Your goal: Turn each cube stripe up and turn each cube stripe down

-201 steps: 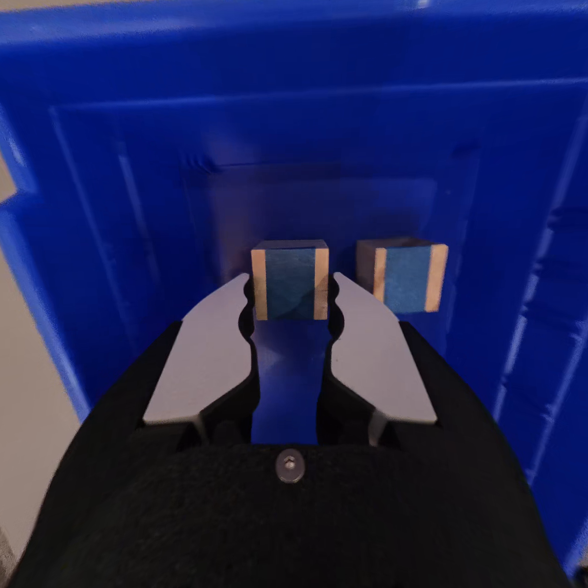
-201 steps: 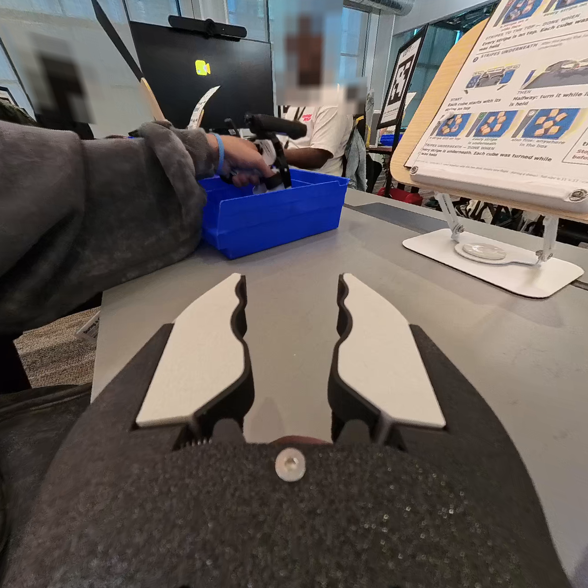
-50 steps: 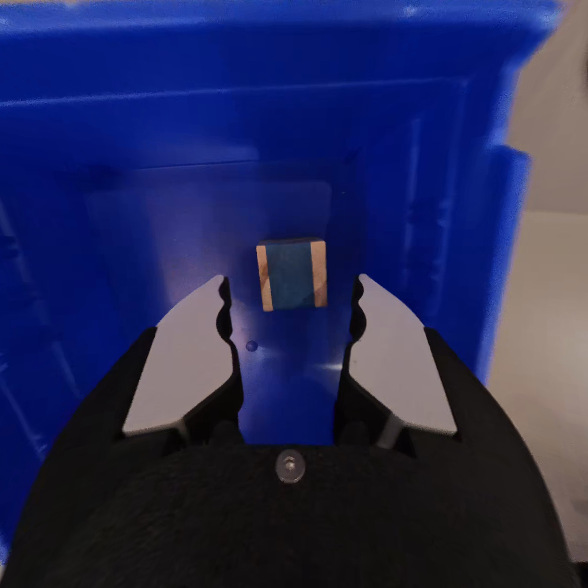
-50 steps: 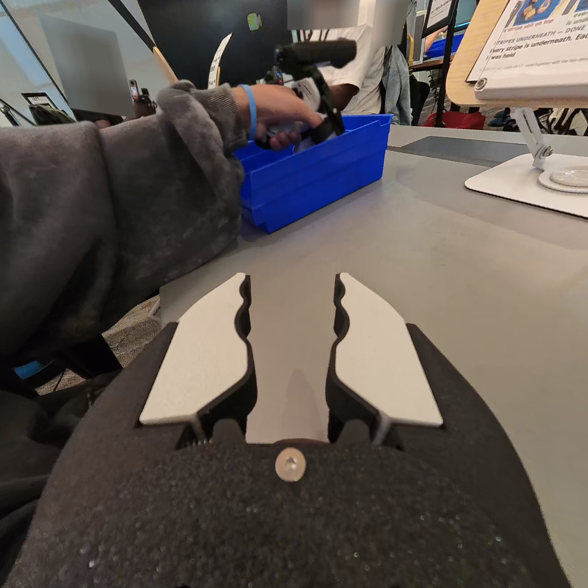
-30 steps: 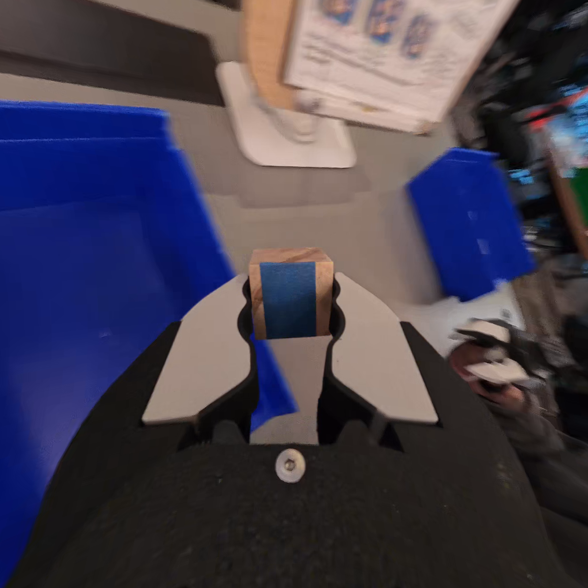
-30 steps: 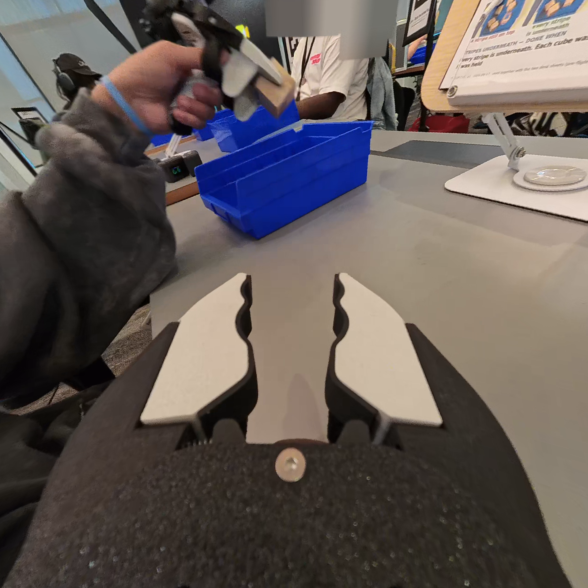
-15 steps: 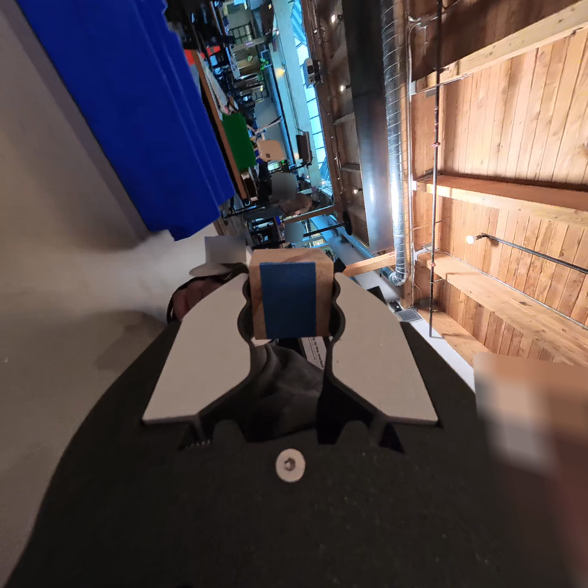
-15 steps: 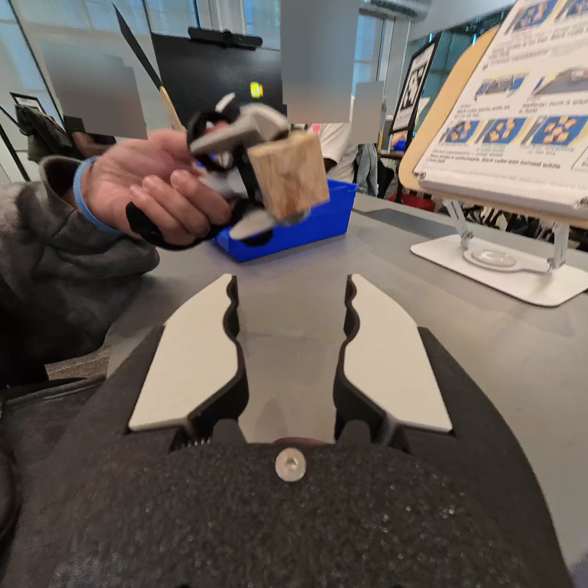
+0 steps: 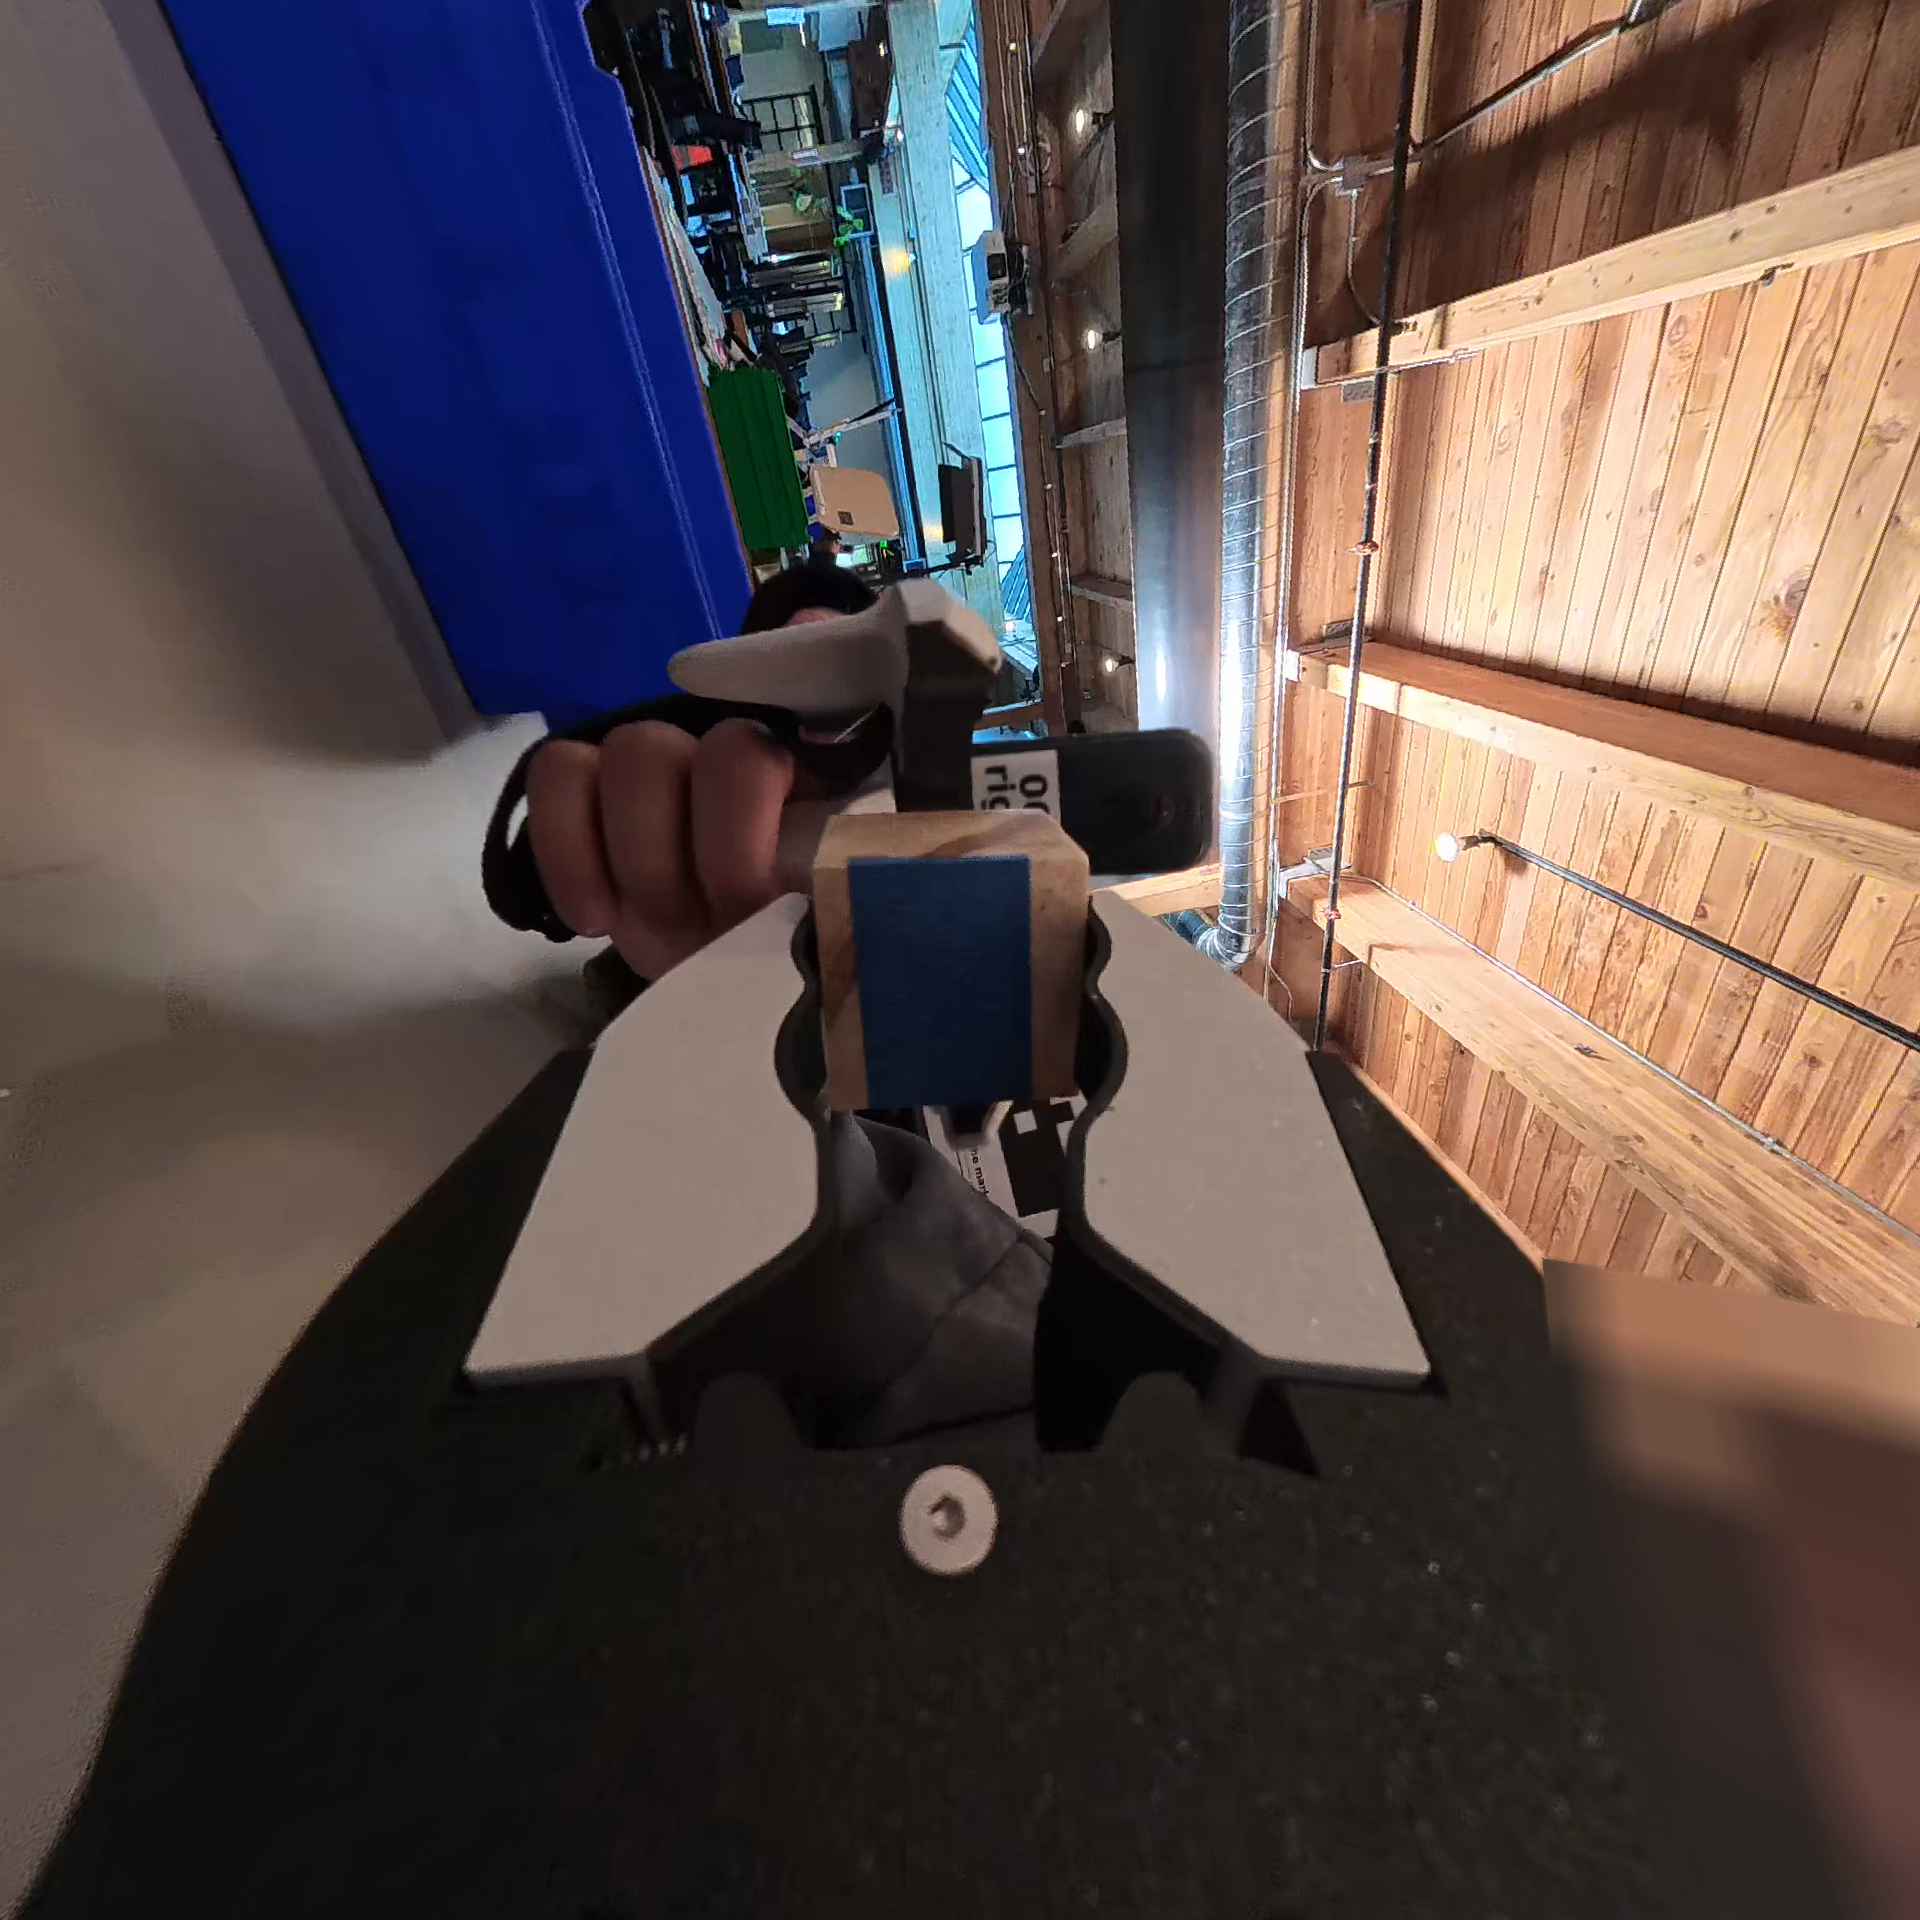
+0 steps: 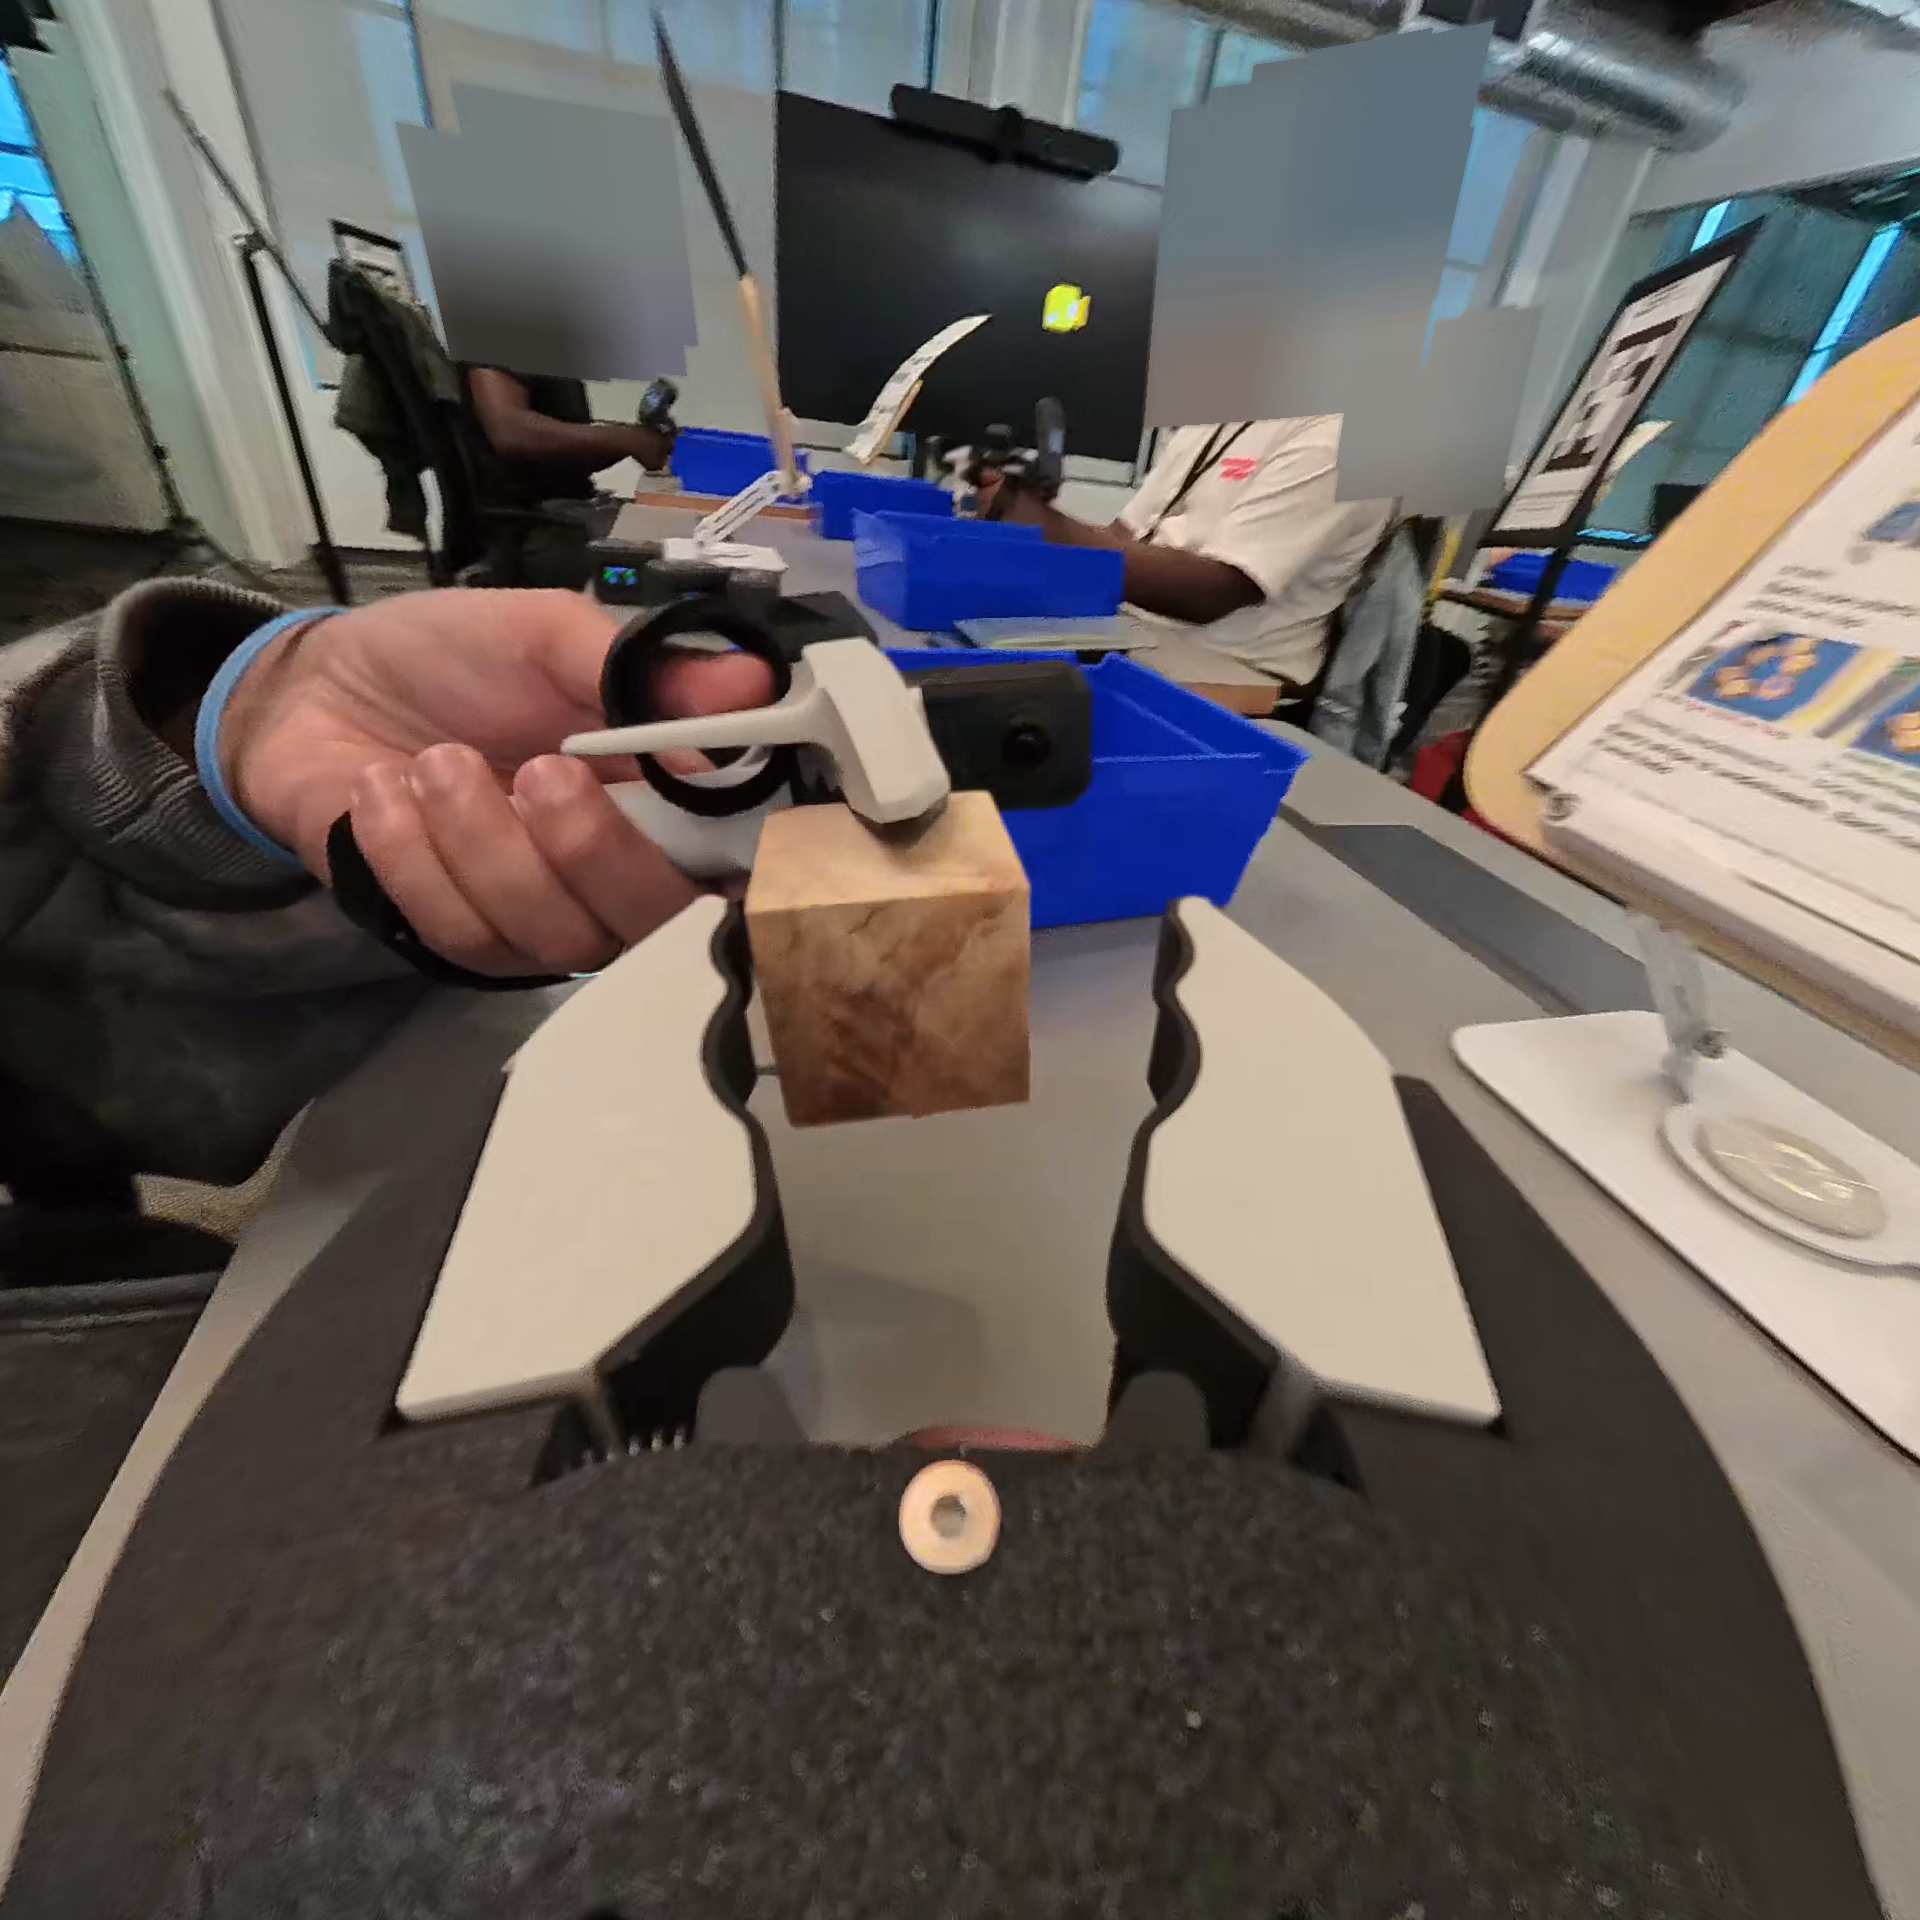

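The left tongs are clamped on the cube, gripping its two opposite wooden sides, with the blue stripe facing the left wrist camera. The grip is rolled over on its side, so the room appears tipped in that view. The right tongs stand wide apart and hold nothing; the cube hangs in the air between their tips without touching either one, closer to the left finger, its bare wooden face towards the right wrist camera. In that view the left tongs pinch it from above and below, one grey finger lying on its top face. The cube is lifted clear of the table, in front of the blue bin it belongs in; an instruction board on a white stand sits to the right. Other people work at further bins in the background. The step in hand looks like a mid-air handover, so the cube can be turned over and set back with its stripe the other way. Next the right tongs should close squarely on the two free side faces. The left tongs should let go only after that grip is firm. Closing off-centre could twist the cube or let it drop to the table.
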`<state>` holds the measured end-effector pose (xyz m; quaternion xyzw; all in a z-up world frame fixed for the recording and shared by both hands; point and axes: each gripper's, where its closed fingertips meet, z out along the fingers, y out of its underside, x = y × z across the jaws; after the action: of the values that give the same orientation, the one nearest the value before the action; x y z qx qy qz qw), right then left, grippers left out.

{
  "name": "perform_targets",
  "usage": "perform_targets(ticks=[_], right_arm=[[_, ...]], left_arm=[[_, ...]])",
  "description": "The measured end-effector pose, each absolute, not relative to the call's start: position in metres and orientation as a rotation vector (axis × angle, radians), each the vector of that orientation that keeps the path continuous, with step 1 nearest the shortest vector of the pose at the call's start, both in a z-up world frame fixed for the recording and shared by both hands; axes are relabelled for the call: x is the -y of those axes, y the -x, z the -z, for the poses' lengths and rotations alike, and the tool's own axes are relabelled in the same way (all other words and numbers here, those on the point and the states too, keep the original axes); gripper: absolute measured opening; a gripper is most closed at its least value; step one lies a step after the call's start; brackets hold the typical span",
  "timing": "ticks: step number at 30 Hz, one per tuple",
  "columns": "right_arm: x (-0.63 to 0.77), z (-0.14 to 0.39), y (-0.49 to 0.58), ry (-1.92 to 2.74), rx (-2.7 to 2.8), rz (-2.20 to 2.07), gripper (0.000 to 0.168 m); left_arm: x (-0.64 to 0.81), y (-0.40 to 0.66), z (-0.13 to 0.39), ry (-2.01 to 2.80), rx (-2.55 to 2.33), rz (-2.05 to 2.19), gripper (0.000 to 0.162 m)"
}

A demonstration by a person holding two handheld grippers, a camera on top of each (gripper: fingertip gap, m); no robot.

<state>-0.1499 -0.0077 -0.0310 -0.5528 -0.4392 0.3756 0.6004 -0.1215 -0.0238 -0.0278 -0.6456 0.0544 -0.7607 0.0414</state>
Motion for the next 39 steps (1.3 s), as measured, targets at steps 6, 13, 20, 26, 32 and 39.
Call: perform_targets(ticks=[6,13,20,26,32,39], right_arm=[[0.013,0.040,0.161,1.243,1.094,-0.907,0.045],[0.016,0.035,0.153,1.236,1.104,-0.879,0.045],[0.002,0.000,0.108,1.345,0.981,-0.833,0.045],[-0.003,-0.005,0.081,1.420,0.892,-0.846,0.045],[-0.034,-0.021,0.031,1.607,0.675,-0.752,0.045],[-0.127,-0.007,-0.124,2.148,0.068,-0.375,0.045]], left_arm=[[0.020,0.125,0.036,2.006,-0.158,2.313,0.044],[0.024,0.123,0.032,2.001,-0.267,2.280,0.048],[0.003,0.157,0.031,1.935,-0.531,1.553,0.069],[-0.001,0.191,0.087,1.911,-0.594,0.903,0.064],[0.026,0.186,0.073,1.863,-0.646,0.931,0.063],[0.037,0.177,0.075,1.855,-0.747,0.868,0.062]])
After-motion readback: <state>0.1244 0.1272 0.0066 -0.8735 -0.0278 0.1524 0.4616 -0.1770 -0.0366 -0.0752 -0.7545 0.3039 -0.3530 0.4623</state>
